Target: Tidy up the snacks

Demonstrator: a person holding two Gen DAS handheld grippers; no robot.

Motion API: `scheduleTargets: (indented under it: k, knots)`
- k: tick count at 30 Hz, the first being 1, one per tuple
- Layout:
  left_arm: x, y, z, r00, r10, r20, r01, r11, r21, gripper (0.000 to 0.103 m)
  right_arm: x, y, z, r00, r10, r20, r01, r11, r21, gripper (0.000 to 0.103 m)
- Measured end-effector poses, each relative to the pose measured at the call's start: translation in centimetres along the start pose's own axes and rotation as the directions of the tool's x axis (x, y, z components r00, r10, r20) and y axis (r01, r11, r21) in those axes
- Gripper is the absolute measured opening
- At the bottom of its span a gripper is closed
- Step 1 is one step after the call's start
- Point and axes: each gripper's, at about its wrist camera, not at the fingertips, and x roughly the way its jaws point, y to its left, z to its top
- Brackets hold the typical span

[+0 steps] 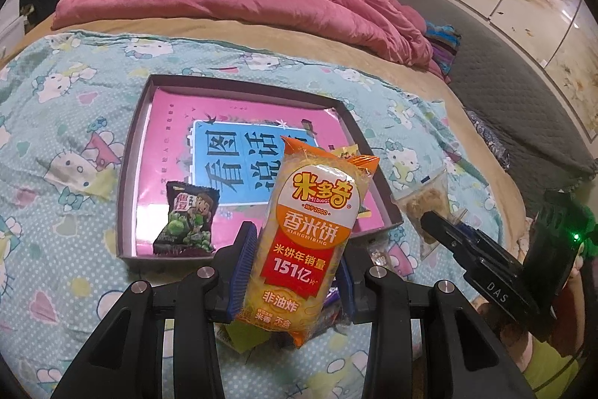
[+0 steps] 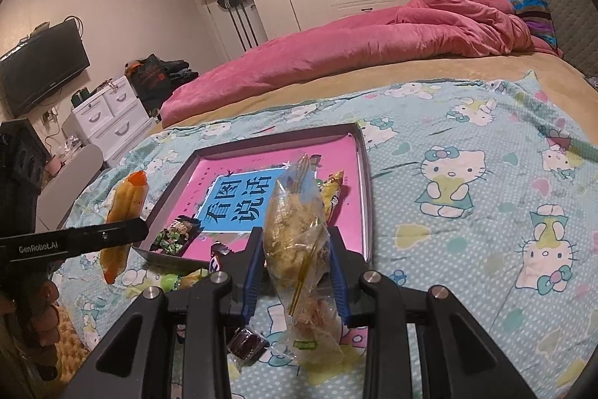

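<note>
My left gripper (image 1: 297, 260) is shut on an orange and yellow rice cracker packet (image 1: 310, 234), held upright above the near edge of a dark tray (image 1: 129, 167) that has a pink book in its bottom. A dark green-pea packet (image 1: 187, 223) lies in the tray's near left corner, and a yellow packet (image 2: 332, 193) lies at its right side. My right gripper (image 2: 295, 249) is shut on a clear bag of pale snacks (image 2: 291, 223), just before the tray's near right corner. In the right wrist view the left gripper (image 2: 134, 232) and its packet (image 2: 125, 208) hang at the left.
The tray rests on a cartoon-cat sheet (image 2: 467, 174) on a bed. A pink quilt (image 2: 355, 43) is heaped behind it, with a grey headboard (image 1: 504, 81) to the right. Small wrapped sweets (image 2: 246, 343) and loose packets (image 2: 187, 279) lie on the sheet near me.
</note>
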Motion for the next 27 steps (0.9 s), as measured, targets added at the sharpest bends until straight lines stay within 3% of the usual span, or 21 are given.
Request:
scheduleTargets:
  k: [27]
  knots:
    - [4.4, 0.6, 2.1, 0.998, 0.057, -0.03, -0.058, 0.998, -0.006, 0.041, 1.9, -1.7, 0.8, 0.999, -0.029, -0.013, 0.029, 0.999, 0.029, 0.033]
